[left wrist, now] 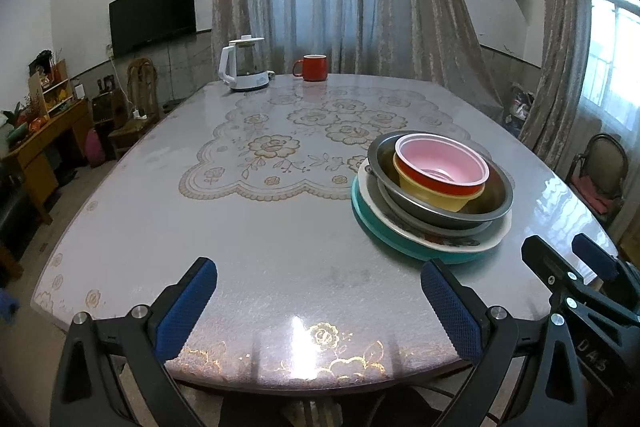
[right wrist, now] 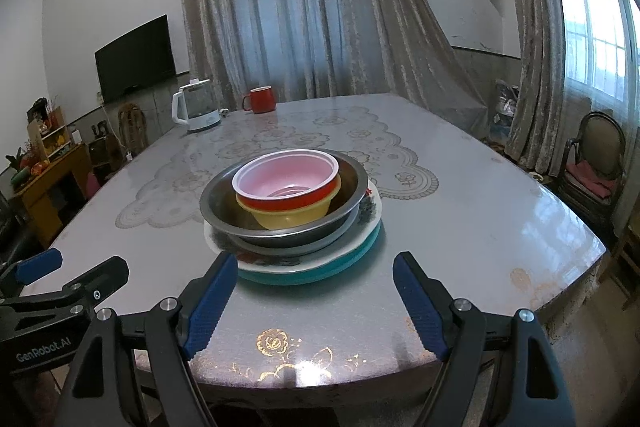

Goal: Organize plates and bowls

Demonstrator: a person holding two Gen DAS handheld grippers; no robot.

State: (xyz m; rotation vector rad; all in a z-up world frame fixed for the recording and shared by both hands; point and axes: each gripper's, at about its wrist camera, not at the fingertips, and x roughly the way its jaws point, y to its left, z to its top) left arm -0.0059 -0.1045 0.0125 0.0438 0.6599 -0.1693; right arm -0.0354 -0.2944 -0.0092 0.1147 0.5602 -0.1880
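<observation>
Curtained living room, TV on the wall, and a big glossy bench under a lacy floral cover. At the far end sit a white kettle and a red mug, well apart from the action.

Everything for the task is in one pile near the front edge: a teal plate at the bottom, a white flowered plate on it, then two steel bowls, with the upper steel bowl holding a yellow bowl and a red bowl with a pink inside nested on top.

The left hand-held gripper has its jaws spread wide with nothing between them, hovering over bare bench to the left of the pile. The right hand-held gripper is the same, wide apart and empty, lined up just in front of the pile without touching it.

What I'd worry about: the nested bowls sit off-centre and look tilted in the steel one, so a nudge to the rim could tip them or slide the lot. That plastic cover looks slick, and the pile is close to the edge. Pinching a thin plastic rim also risks lifting two bowls stuck together.
</observation>
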